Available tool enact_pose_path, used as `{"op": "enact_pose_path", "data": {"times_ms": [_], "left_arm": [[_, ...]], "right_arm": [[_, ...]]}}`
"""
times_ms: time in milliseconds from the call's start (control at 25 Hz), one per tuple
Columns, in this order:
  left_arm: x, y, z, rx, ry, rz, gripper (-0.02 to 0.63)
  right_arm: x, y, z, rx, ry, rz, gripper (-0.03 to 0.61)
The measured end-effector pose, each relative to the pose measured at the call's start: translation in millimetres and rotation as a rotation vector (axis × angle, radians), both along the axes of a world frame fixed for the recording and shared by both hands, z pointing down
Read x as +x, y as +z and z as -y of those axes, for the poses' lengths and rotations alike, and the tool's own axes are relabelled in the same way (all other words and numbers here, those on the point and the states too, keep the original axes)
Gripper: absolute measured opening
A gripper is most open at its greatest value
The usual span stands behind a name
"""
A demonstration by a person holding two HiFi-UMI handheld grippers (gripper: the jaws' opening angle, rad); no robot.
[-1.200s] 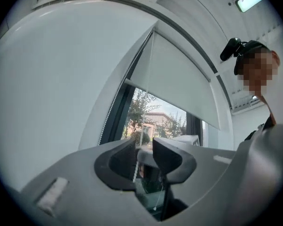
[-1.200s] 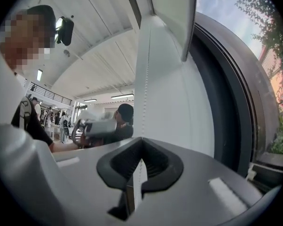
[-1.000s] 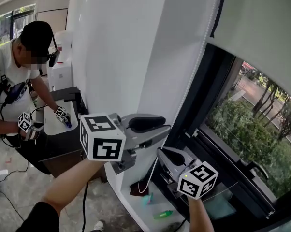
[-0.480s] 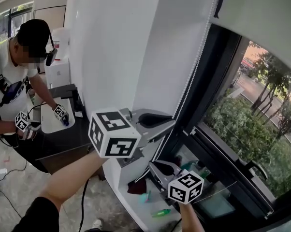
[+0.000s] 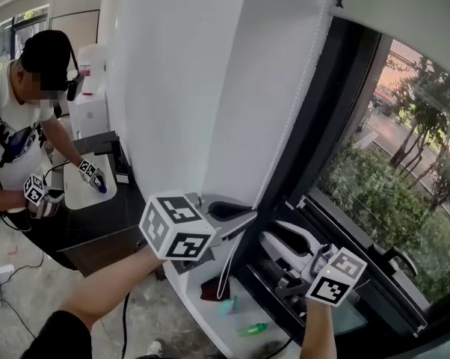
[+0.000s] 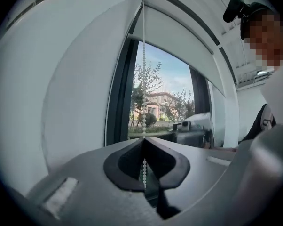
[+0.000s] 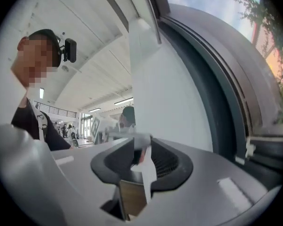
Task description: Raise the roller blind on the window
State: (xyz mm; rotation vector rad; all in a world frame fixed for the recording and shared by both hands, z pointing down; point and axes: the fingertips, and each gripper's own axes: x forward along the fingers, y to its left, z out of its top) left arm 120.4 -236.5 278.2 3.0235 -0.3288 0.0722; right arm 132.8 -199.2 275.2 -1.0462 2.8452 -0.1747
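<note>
Two changes stand out against a second ago. The left gripper (image 5: 247,214), which was spread wide then, is closing its jaws on the white beaded pull chain (image 5: 300,88). Its own view shows the beads running straight down into the narrow slot between the nearly meeting pads (image 6: 144,142), so it is pinching the chain. The right gripper (image 5: 266,256), clamped tight a moment back, is opening. From the head view its jaws stand well apart low by the sill, and in its own view only a blurred pale strip, probably slack chain, shows between them unpressed (image 7: 141,149). That reads as a hand-over-hand swap, with the left taking hold higher up so the right can let go and reach again. The white fabric roller blind (image 5: 412,13) now sits high in the dark-framed window (image 5: 389,170), its lower edge higher than before, with more trees and street showing below it. The raising looks well along, though more pulls may be needed. No brand, label or lettering can be read. The marker cubes (image 5: 176,229) on the grippers carry only black-and-white square patterns.
</note>
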Motion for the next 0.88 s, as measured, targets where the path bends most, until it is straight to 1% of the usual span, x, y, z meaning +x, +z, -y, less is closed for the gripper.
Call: {"op": "enact_pose_path", "data": {"times_ms": [120,240,360,480,600,640,720,880], "left_arm": [[1,32,-3,-0.015,-0.011,0.039,0.011],[3,64,-6,-0.019,-0.011,0.112,0.011],[4,106,-10,-0.051,-0.005,0.201,0.011],[-1,147,-14,-0.102,-0.002,0.263,0.011],[-5,169,-18,-0.141,0.003,0.283,0.011],[-6,172,-19,-0.147,0.002,0.281,0.011],[-7,172,-20,-0.147,-0.004,0.275,0.011],[-9,172,-18,-0.11,0.001,0.281,0.012]], "right_arm": [[-7,-48,10,0.099,0.046,-0.036,0.115],[-18,-83,22,0.159,0.069,-0.084,0.115],[-27,-100,34,0.178,0.082,-0.133,0.115],[-36,-110,39,0.183,0.063,-0.136,0.115],[-42,-114,41,0.192,0.052,-0.142,0.113],[-43,-114,43,0.196,0.055,-0.15,0.102],[-43,-113,44,0.2,0.063,-0.153,0.032],[-39,-111,45,0.16,0.018,-0.065,0.015]]}}
